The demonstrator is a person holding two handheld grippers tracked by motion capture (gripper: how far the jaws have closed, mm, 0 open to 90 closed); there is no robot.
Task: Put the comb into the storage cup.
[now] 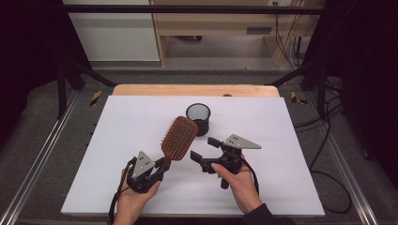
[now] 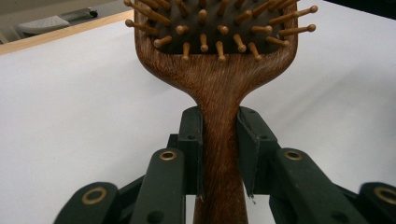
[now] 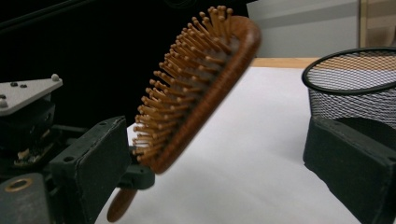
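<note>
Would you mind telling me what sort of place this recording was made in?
Probably a lab recording bench: a white-topped table inside a black metal frame, loose cables on grey carpet, plain cabinets behind.

A white table (image 1: 291, 154) fills the middle of the frame. Behind it, at the top, a pale wooden shelf unit (image 1: 220, 23) stands on grey floor (image 1: 42, 140). Black cables (image 1: 328, 140) trail at right.

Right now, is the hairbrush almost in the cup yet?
Done: the left gripper has the wooden hairbrush clamped by its handle and lifted off the white table. In hand: the brush hangs tilted beside the black mesh cup. The right gripper is open, holding nothing. Probably left: getting the brush into the cup.
</note>
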